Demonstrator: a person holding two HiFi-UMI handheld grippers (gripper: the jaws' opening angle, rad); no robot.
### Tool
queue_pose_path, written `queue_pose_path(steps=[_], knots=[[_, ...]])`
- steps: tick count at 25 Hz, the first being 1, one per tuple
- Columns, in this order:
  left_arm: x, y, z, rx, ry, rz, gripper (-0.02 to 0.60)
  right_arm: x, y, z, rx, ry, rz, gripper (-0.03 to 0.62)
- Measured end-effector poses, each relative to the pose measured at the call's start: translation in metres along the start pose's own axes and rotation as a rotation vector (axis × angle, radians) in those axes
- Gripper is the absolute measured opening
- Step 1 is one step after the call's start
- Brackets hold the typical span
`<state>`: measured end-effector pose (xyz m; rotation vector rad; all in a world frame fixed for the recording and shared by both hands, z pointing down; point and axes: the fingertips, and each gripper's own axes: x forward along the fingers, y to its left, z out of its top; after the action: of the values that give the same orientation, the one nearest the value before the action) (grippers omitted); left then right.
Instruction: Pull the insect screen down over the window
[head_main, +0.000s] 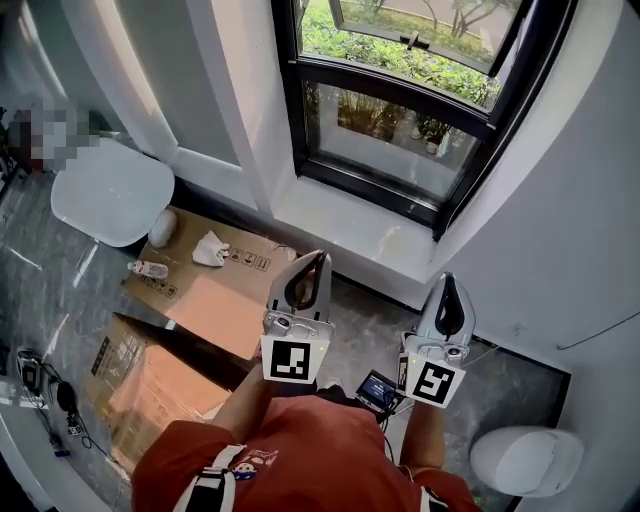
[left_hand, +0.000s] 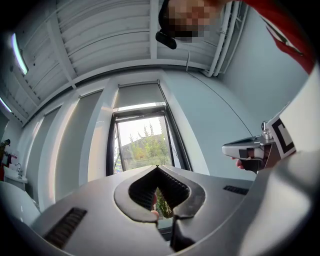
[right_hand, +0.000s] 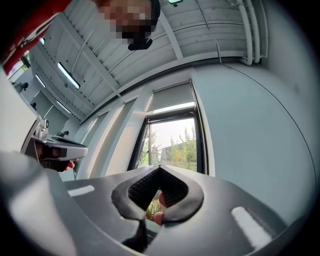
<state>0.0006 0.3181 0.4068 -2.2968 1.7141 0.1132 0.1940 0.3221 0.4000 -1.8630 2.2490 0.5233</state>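
The black-framed window (head_main: 400, 110) stands ahead of me over a white sill (head_main: 350, 228). In the left gripper view a grey screen (left_hand: 137, 95) covers only the top of the window (left_hand: 142, 145), with trees showing below it. The right gripper view shows the same screen (right_hand: 172, 97) above the bare pane (right_hand: 172, 147). My left gripper (head_main: 318, 258) and right gripper (head_main: 449, 280) are held side by side, short of the sill and pointing slightly upward at the window. Both are shut with nothing between the jaws (left_hand: 157, 167) (right_hand: 160, 166).
Flattened cardboard boxes (head_main: 210, 300) lie on the floor to the left, with a small bottle (head_main: 148, 268) and a crumpled white cloth (head_main: 210, 248) on them. A white round table (head_main: 110, 190) stands further left. A white bin (head_main: 525, 460) sits at the lower right by the wall.
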Motion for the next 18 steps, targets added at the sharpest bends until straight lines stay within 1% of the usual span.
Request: queue_pose_path(steps=[4,9,13,16,18], knots=[[0.020,0.002,-0.010,-0.004,0.003,0.000,0.006,0.017,-0.004,-0.013,-0.007,0.005,0.003,0.009],[0.053,0.015,-0.024,-0.012,-0.003,-0.007,0.006,0.049,-0.006,-0.028,-0.021,0.002,-0.007,0.009],[0.093,0.031,-0.043,-0.047,-0.012,-0.024,0.006,0.085,-0.008,-0.041,-0.058,-0.003,-0.032,0.009],[0.130,0.047,-0.048,-0.035,-0.033,-0.038,0.006,0.119,-0.010,-0.054,-0.049,0.000,-0.044,0.009],[0.153,0.058,-0.052,-0.028,-0.030,-0.051,0.006,0.143,-0.011,-0.061,-0.038,0.001,-0.060,0.009]])
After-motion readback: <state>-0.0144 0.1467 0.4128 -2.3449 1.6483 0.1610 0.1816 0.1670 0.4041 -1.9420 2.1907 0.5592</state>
